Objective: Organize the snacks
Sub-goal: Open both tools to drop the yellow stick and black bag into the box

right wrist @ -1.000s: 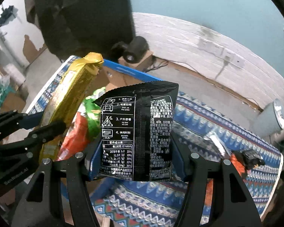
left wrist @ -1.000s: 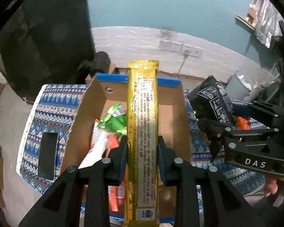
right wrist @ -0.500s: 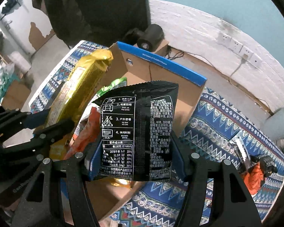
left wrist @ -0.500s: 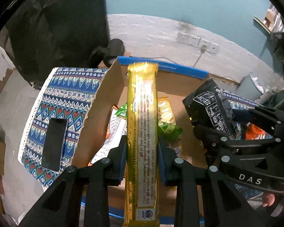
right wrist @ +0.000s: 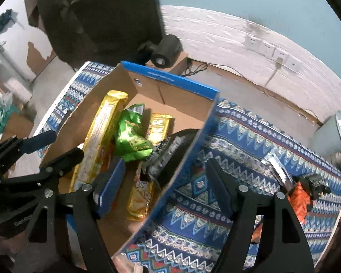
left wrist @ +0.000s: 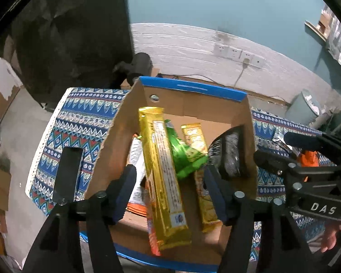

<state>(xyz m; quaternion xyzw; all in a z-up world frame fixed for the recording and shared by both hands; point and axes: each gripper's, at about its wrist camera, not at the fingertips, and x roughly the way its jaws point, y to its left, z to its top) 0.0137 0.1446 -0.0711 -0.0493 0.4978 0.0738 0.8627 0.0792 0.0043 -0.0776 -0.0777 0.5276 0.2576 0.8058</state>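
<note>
Dropping phase: both grippers are opening over the cardboard box (left wrist: 106, 159) with nothing pinched.

Left gripper (left wrist: 168, 191): jaws opening. The long gold pack (left wrist: 163, 182) lies between them, pads clear of it, sloped on the pile inside the box. Right gripper (right wrist: 168, 182): jaws opening and straddling the box's right wall, nothing pressed. The black pouch (right wrist: 168, 154) sits inside, against that wall.

Handling, my read:
- Gold pack: light, slick foil, long and fairly stiff, likely brittle inside. Take it mid-length across the narrow width, gentle squeeze.
- Black pouch: light, crinkly film, soft. Pinch a sealed edge or the flat body, since it will slide in a loose grip.
- Green bag (left wrist: 184, 157) and smaller gold pack (left wrist: 197, 159): loose film, heaped, will shift if nudged.

Around:
- Orange packet (right wrist: 300, 198) and silver packet (right wrist: 277, 168) are on the patterned cloth (right wrist: 238, 136) well right of the box, likely next to collect; a dark item just beyond them is unclear.
- Black phone-like slab (left wrist: 68, 173) is on the cloth left of the box.

In the way: the right box wall sits between the right jaws, so lift clear before swinging right. Grippers are close together, so mind a clash.
</note>
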